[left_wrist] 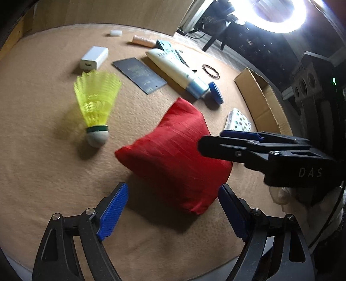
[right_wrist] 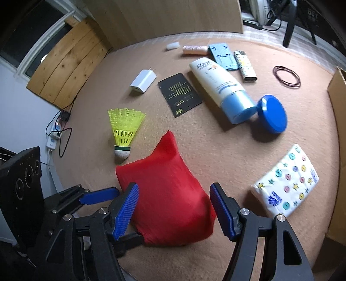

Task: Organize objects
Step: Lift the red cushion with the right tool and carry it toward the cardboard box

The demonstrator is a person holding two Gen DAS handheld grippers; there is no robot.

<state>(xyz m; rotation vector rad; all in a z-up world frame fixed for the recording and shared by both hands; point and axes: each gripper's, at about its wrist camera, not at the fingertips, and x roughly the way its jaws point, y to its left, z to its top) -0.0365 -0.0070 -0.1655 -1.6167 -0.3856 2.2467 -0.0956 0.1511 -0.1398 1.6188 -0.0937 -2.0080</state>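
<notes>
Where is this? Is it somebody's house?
Probably a room at home, used for filming. A tan blanket holds everyday things like a sunscreen tube and shuttlecock, with a ring light nearby.

a tan carpet-like surface (right_wrist: 216,155) is filling most of both views. in the right wrist view, a wooden panel (right_wrist: 64,71) is leaning against a pale wall (right_wrist: 19,121) at the upper left, under a white-framed window (right_wrist: 32,36). black cables (right_wrist: 62,134) are trailing down to a power strip at the left. in the left wrist view, a ring light (left_wrist: 279,17) is glaring at the upper right.
</notes>
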